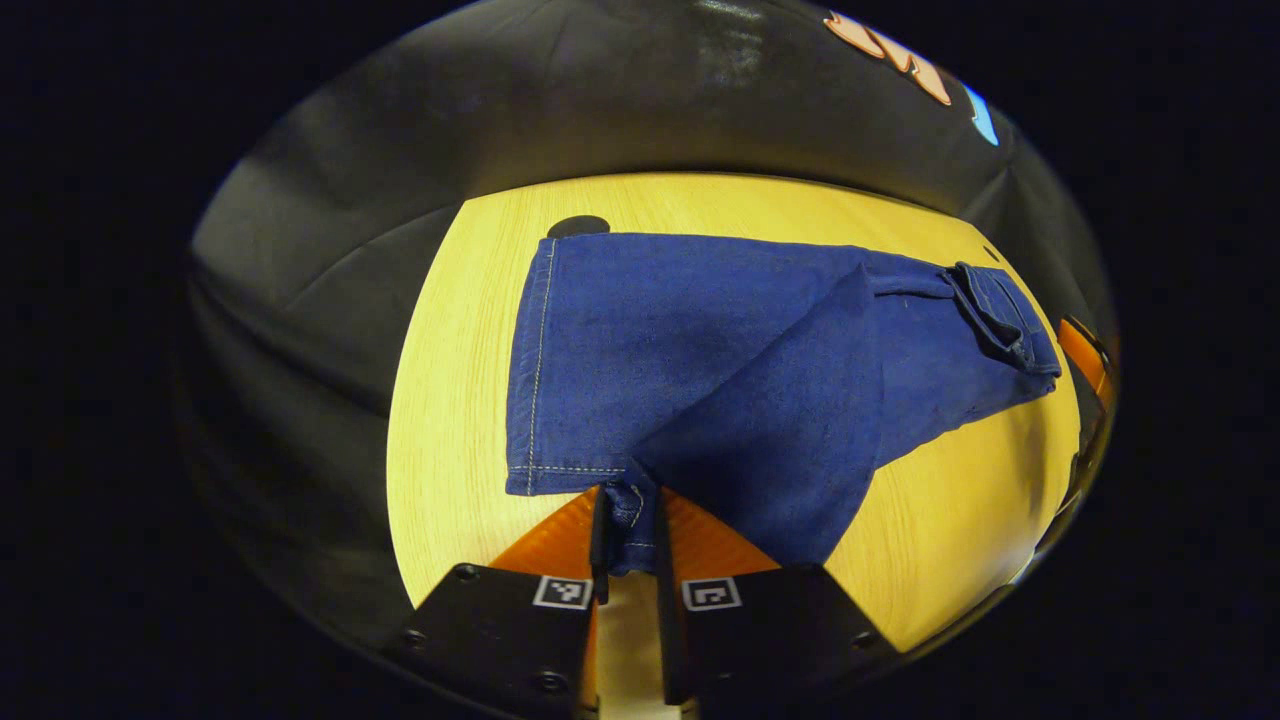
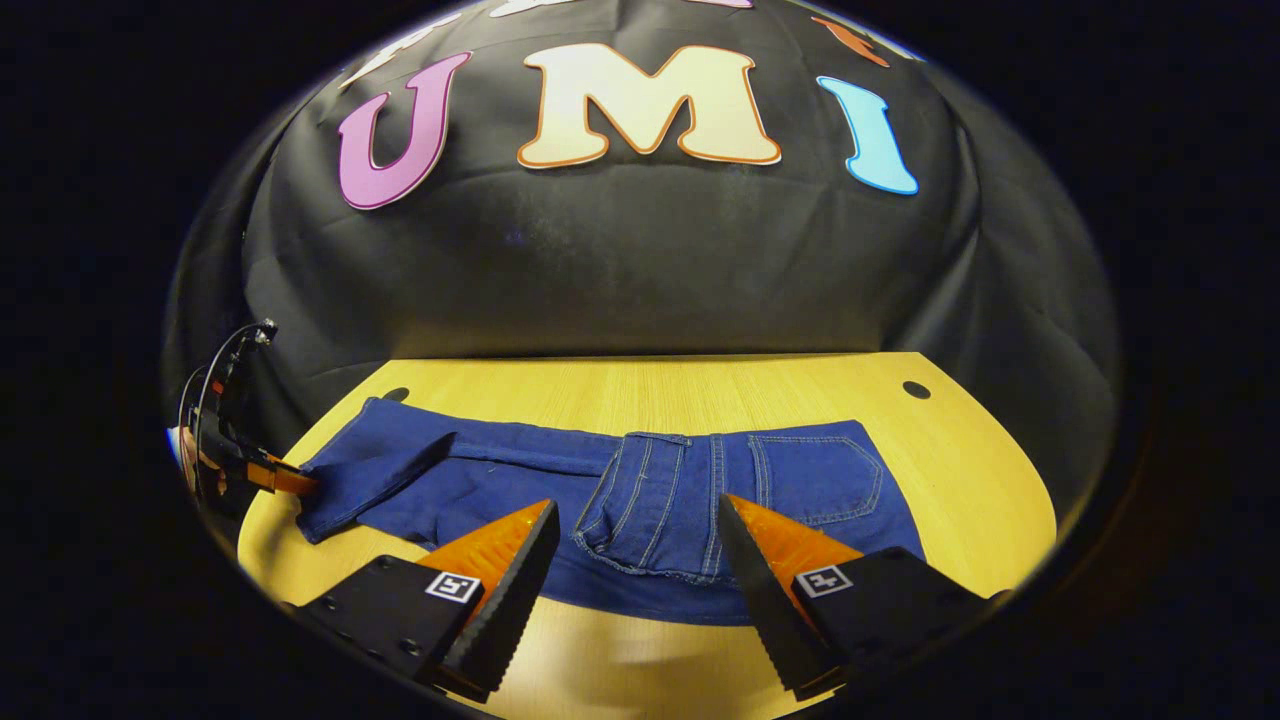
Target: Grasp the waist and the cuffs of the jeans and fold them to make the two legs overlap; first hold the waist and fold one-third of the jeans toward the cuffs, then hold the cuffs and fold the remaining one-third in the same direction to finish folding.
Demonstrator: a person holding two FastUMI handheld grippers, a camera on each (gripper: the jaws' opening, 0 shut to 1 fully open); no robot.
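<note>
Jeans, one pair, lie across one wooden table. Left gripper is clamped on one near cuff, its leg lifted. Right gripper, fingers spread apart, hovers at the waist.

Jeans lie flat on table, waist at my twelve, cuffs toward nine.

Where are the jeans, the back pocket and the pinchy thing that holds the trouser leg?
jeans [image 1: 640, 340], left gripper view, on the flat leg.
back pocket [image 2: 815, 480], right gripper view, on the stitched pocket's middle.
left gripper [image 1: 630, 525], left gripper view, between its fingertips, shut on the cuff.
</note>
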